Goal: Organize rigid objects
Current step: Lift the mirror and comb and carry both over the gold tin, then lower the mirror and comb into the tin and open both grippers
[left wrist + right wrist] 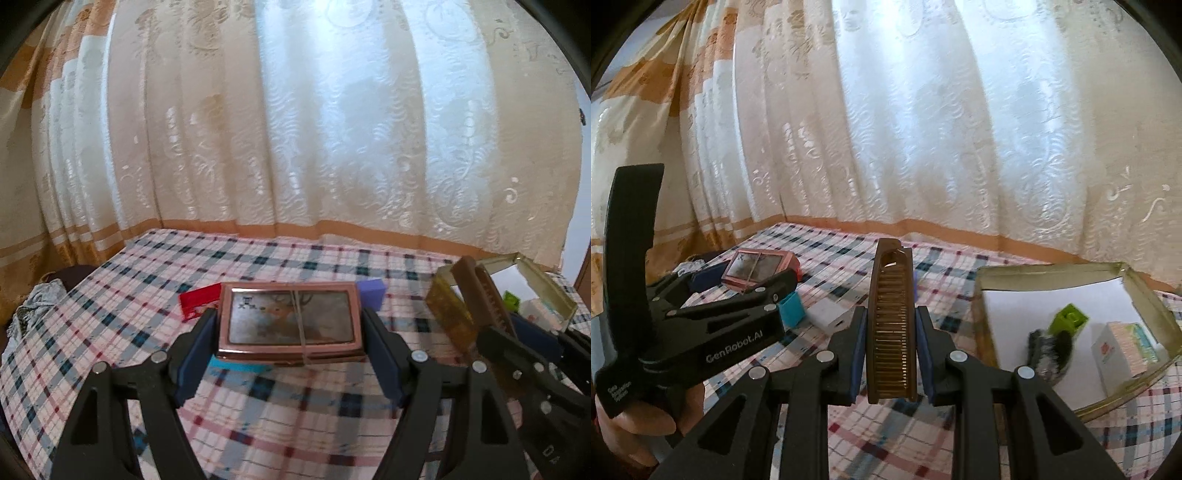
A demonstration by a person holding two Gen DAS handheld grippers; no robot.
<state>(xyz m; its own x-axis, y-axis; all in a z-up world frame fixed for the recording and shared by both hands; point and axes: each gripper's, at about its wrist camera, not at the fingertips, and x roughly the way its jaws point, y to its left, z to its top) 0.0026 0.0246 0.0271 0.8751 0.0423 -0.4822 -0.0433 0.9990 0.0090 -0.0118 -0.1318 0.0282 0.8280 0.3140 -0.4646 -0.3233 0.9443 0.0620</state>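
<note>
While both tools hang over the plaid cloth [303, 417], risk is all in the drop-off; left gripper [290, 328] is clamped across the short sides of a pink mirrored case [290, 319], pads on its two ends, case clear of the cloth w/ a blue block [792, 309] just under it; right gripper [891, 349] is squeezed tight on a brown comb [892, 325], teeth facing the cam, tip standing up past the pads. Landmark: the open gold box [1145, 291]; comb sits just left of it, pink case well left of it, past the comb; inside the box already: green block [1067, 317], dark fuzzy thing, small carton. Watch-outs, imo: case is slick & gripped only at the ends, so a tilt could let it slide out; comb held low, could pivot btwn pads; both tools heading to one box may clash at the wall or knock the green block.
</note>
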